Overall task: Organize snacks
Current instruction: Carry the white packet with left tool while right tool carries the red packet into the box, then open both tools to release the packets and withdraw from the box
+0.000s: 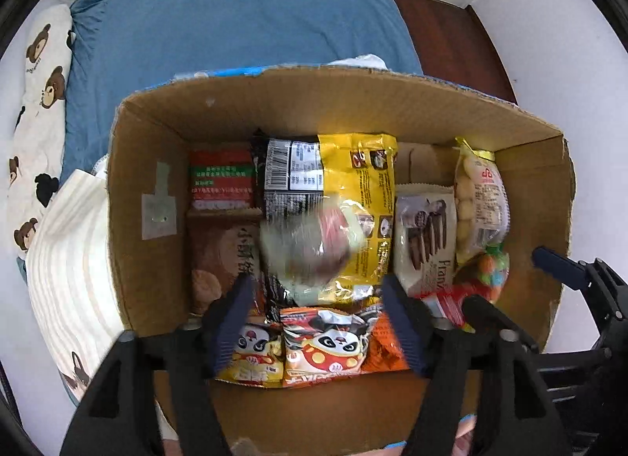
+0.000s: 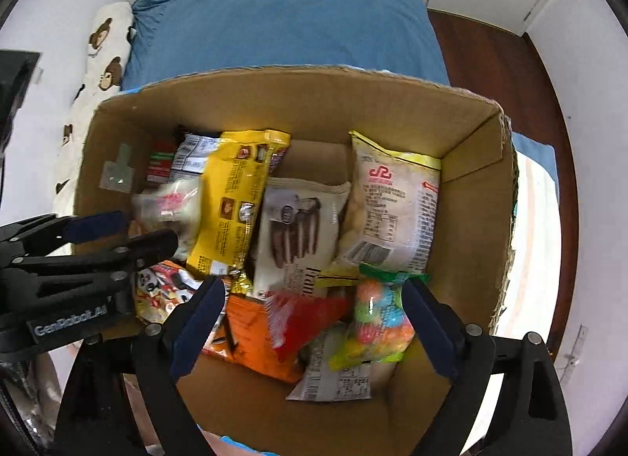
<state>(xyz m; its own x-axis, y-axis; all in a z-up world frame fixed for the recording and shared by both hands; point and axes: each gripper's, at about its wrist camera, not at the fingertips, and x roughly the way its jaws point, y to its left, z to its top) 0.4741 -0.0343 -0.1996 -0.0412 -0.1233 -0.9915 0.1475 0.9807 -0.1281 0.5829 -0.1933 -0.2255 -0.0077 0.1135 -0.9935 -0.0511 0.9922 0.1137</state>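
Both hand-held grippers, left (image 1: 318,314) and right (image 2: 314,322), hang released above my cardboard box (image 1: 149,165) on the bed (image 1: 235,24). A pale snack pack (image 1: 310,248) is blurred above the yellow bag (image 2: 235,196), apparently dropping. Current step: depositing. Next: fetch another snack.

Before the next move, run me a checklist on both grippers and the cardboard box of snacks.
1. Left gripper open, nothing pinched: ok.
2. Right gripper open, nothing pinched: ok.
3. Blurred pale round packet settled on the long yellow foil bag: cannot tell, it is smeared.
4. Clear bag of coloured candy balls inside the brown cardboard box: ok.
5. Red wrapper settled: cannot tell, blurred.
6. Grippers apart from each other: ok.
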